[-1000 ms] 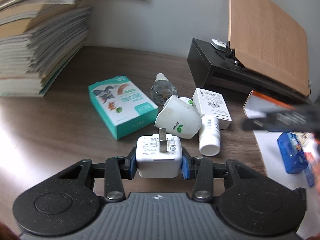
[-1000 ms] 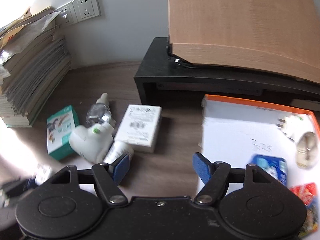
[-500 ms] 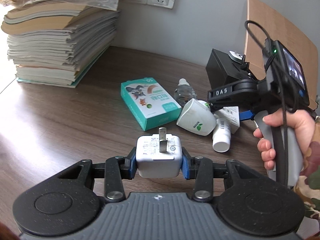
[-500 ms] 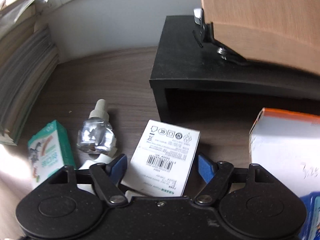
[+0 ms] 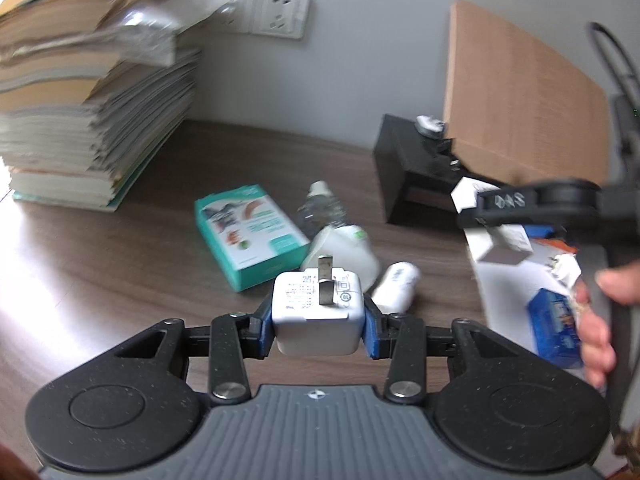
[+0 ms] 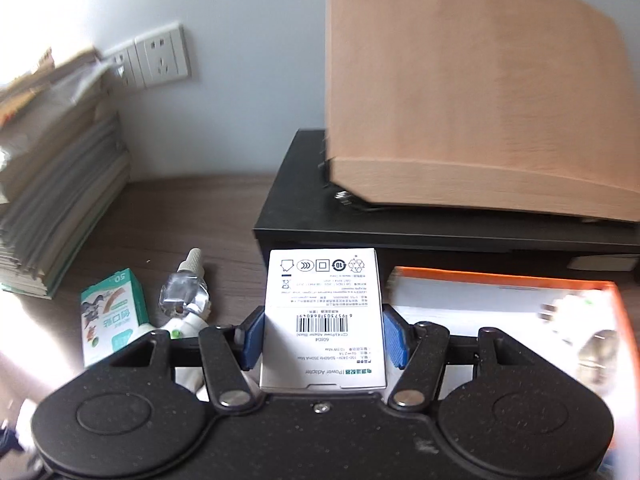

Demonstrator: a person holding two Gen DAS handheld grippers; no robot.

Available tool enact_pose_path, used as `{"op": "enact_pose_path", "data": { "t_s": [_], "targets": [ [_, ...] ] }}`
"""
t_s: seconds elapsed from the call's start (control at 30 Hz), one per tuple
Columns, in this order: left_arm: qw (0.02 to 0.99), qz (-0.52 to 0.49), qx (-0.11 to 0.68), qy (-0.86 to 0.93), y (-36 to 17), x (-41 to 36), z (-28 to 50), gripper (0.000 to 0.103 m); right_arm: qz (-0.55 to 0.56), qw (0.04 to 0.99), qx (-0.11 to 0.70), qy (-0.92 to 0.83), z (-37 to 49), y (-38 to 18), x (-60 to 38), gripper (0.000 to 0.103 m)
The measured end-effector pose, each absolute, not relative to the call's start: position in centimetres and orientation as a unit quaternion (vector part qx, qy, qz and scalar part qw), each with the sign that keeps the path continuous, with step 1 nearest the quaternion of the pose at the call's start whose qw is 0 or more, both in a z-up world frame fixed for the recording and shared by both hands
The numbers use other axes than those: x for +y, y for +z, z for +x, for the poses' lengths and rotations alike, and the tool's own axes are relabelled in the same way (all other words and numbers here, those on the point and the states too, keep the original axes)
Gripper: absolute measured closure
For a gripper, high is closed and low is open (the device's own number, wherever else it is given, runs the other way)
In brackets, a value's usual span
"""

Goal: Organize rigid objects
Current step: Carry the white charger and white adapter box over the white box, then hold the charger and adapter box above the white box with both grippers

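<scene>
My left gripper (image 5: 318, 320) is shut on a white plug adapter (image 5: 318, 312), prongs up, held above the wooden desk. My right gripper (image 6: 322, 338) is shut on a white power-adapter box (image 6: 322, 312) and holds it lifted; the box also shows in the left wrist view (image 5: 496, 236), in the air over the orange-rimmed white tray (image 6: 472, 300). On the desk lie a teal box (image 5: 250, 236), a clear dropper bottle (image 5: 322, 208), a white cup-shaped item (image 5: 346, 246) and a white tube (image 5: 396, 284).
A tall stack of papers and books (image 5: 84, 112) stands at the left. A black stand (image 6: 420, 216) with a wooden board (image 6: 476, 92) is at the back right. The tray holds a blue packet (image 5: 554, 328) and a white plug (image 5: 564, 270). Wall sockets (image 5: 278, 14) are behind.
My right gripper closed on the white box, lifted it off the desk and carried it right toward the tray. My left gripper still holds the adapter and has shifted slightly.
</scene>
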State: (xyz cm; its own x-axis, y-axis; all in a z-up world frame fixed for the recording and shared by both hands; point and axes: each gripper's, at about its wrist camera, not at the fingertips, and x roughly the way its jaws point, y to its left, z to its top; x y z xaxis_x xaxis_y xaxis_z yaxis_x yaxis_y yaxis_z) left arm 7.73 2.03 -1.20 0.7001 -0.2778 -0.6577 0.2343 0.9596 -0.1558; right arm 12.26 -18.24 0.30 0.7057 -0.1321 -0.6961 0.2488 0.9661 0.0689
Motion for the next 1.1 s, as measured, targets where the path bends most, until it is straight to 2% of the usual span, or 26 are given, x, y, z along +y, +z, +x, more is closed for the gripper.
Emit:
{"op": "enact_pose_path", "data": {
  "t_s": [0.63, 1.1],
  "targets": [
    [0.893, 0.000, 0.340, -0.294, 2.0, -11.3, 1.6, 0.061, 0.089, 0.918, 0.318, -0.218, -8.3, 4.9, -26.2, 0.032],
    [0.890, 0.018, 0.325, -0.320, 3.2, -16.1, 0.7, 0.061, 0.098, 0.921, 0.297, -0.233, -11.4, 6.0, -29.2, 0.032]
  ]
}}
